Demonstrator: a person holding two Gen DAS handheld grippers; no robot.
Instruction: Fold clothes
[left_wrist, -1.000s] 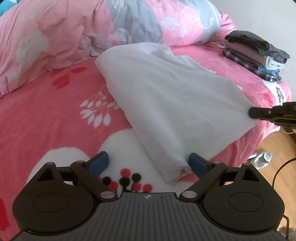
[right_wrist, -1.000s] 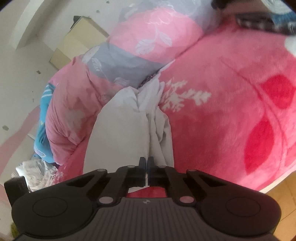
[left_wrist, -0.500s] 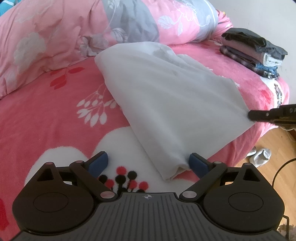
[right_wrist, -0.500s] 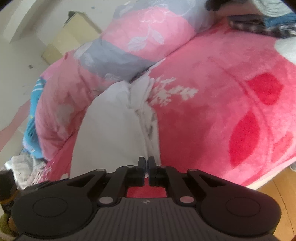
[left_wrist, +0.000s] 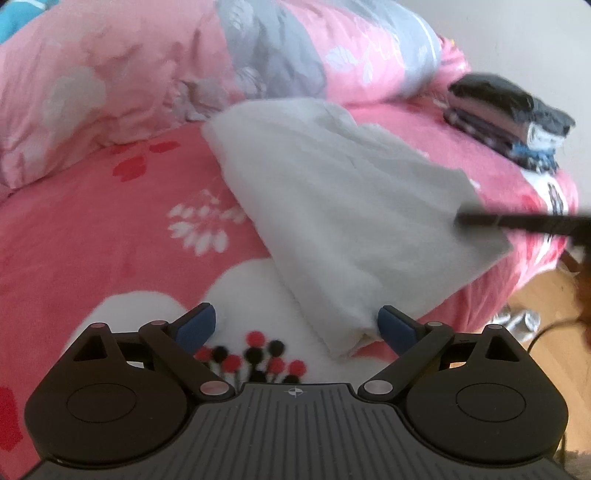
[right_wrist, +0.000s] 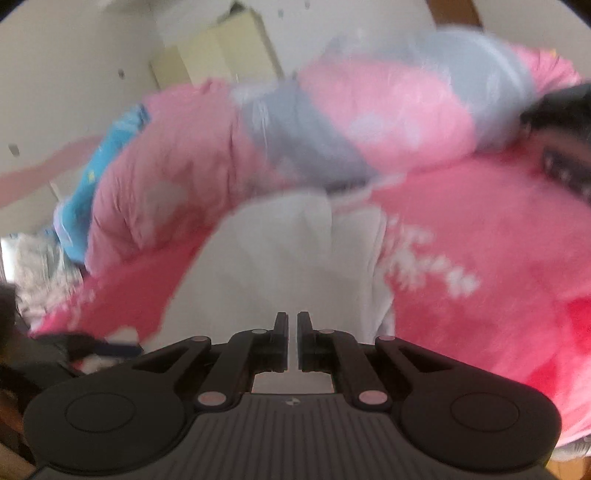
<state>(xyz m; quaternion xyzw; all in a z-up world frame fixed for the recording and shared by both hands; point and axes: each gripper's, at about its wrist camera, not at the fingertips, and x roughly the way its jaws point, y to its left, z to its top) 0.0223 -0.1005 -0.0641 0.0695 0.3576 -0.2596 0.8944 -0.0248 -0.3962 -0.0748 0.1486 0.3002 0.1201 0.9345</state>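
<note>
Cloth (left_wrist: 343, 225), white and partly folded, lay on the pink bedspread (left_wrist: 110, 229), its far end against the quilt (left_wrist: 155, 66) and its near corner just beside the blue pad of your left gripper (left_wrist: 295, 325). That gripper's jaws stood wide apart, holding nothing. Your right gripper (right_wrist: 292, 325) had its jaws nearly together, pinched on the cloth's edge; in the left view it (left_wrist: 461, 220) reached in from the right and met the cloth. Folded dark clothes (left_wrist: 513, 114) sat stacked at the bed's far right, well apart from the cloth.
</note>
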